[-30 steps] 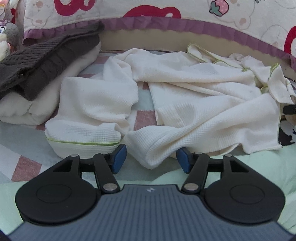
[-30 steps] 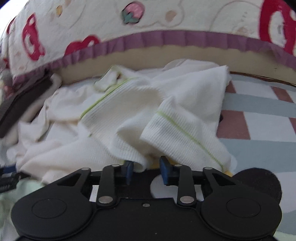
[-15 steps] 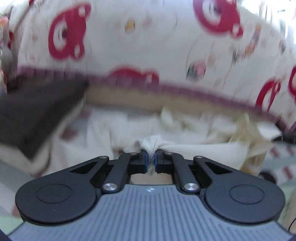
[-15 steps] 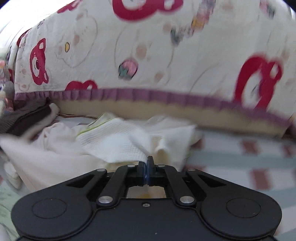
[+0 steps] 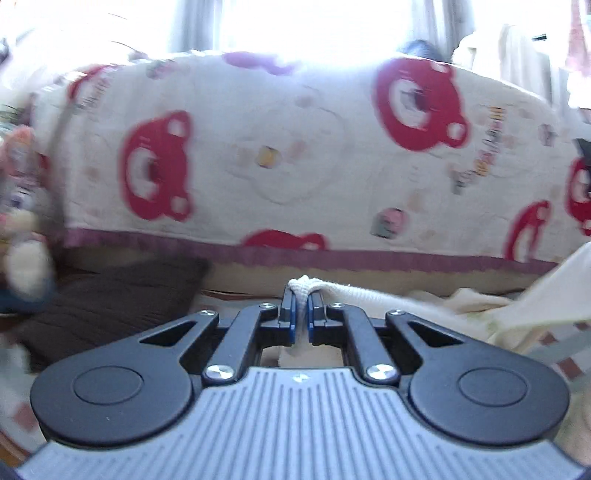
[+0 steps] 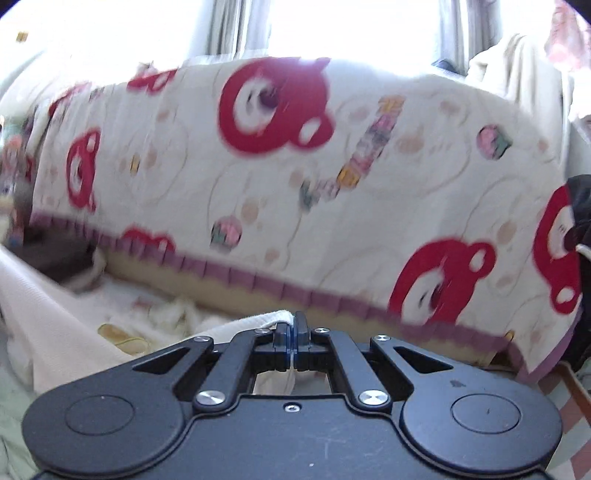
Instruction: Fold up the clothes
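L gripper [image 5: 301, 312] & R gripper [image 6: 294, 345] each pinch the cream garment [image 5: 388, 295]; cloth spans sideways btwn them, sagging below.

We see a cream quilt [image 5: 295, 155] printed with red bear faces and edged in purple [image 6: 280, 291], draped over a sofa back. Bright windows [image 6: 351, 26] glare behind it. A checked mat [image 6: 569, 398] covers the floor at right.
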Demonstrator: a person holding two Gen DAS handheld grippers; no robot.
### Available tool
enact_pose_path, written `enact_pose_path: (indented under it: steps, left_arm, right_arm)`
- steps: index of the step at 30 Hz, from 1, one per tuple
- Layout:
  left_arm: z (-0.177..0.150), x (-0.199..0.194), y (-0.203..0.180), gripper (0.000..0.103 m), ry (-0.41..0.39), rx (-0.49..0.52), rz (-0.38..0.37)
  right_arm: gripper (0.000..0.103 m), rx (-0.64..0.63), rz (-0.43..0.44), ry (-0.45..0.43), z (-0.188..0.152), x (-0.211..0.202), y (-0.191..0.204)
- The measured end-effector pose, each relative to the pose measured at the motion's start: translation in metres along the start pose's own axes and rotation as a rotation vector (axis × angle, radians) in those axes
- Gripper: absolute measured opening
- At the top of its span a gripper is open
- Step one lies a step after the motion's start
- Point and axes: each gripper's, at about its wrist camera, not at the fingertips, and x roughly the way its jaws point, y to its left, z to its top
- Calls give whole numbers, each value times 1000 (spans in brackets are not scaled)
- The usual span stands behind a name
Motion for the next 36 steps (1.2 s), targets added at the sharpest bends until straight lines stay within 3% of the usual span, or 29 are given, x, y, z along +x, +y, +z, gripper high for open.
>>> enact_pose_path:
  steps: [2, 4, 7, 10, 14, 17, 21, 24, 26, 28, 30, 32, 36]
  left_arm:
    - [6, -12, 3, 6, -11, 17, 84]
    - [1, -24, 9, 6, 14, 22, 91]
    - [-29, -26, 8, 6, 115, 59, 91]
    - [-61, -22, 6, 6, 216, 104, 89]
    - [-82, 11, 2, 5, 303, 131, 101]
    - [-62, 45, -1, 5, 249, 187, 131]
    - [43, 41, 4, 5, 32, 147, 141]
    - [113, -9, 9, 5, -130, 111, 101]
    - [142, -52, 9, 5, -229, 119, 83]
    - [160, -90, 10, 5, -295, 120, 48]
    - [155, -114, 15, 5, -251, 71, -10]
    - [135, -123, 22, 5, -150, 27, -55]
    - [66, -113, 44, 5, 166, -63, -84]
  right_arm:
    - [1, 19, 53, 35, -3, -6, -2]
    - [1, 35, 108, 76, -8, -12, -3]
    - [1, -10, 175, 277, -61, -5, 16]
    - [1, 94, 228, 402, -103, 7, 15]
    - [1, 119, 205, 429, -112, 53, 16]
    - [1, 122, 164, 343, -76, 82, 15]
    - [1, 154, 110, 72, 39, 70, -9]
    - [1, 179, 90, -171, 115, 0, -36]
    - [1, 162, 75, -305, 135, -53, -48]
    - [1, 145, 90, -351, 132, -93, -55]
    - [1, 134, 124, -297, 112, -117, -56]
    - [1, 125, 160, -186, 78, -131, -53]
    - [1, 151, 266, 128, 0, -126, -44]
